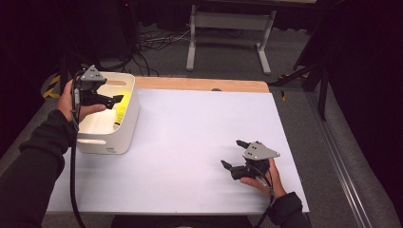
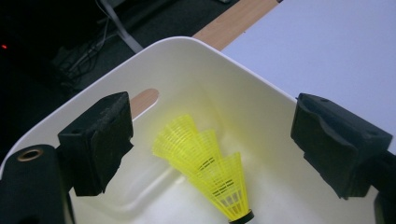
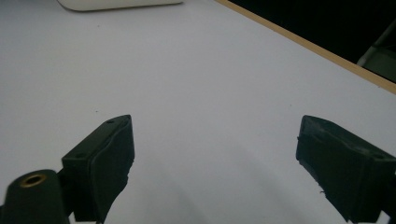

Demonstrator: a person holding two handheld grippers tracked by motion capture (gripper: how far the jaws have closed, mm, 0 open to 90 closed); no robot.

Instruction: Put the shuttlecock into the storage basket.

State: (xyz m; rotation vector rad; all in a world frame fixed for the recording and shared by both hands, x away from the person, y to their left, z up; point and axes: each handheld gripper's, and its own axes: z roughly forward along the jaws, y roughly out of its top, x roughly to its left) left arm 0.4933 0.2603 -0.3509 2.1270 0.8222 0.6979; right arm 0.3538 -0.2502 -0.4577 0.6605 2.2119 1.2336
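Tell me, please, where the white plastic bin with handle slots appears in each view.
High view: white plastic bin at the table's left edge, under the left gripper.
Left gripper view: its rim arcs across the centre, around yellow shuttlecocks.
Right gripper view: its base at top left.
Shared landmark: the table's wooden edge.

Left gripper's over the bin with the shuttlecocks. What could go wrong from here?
1. The yellow shuttlecocks lie nested together against the wall of the white bin; a grab may lift the whole stack or only part of it.
2. The left gripper hangs open above them with the bin wall close by; a jaw might catch the rim on the way down.
3. Their mesh skirts look thin, so a hard squeeze could crush them. The right gripper sits open, far off over the table.
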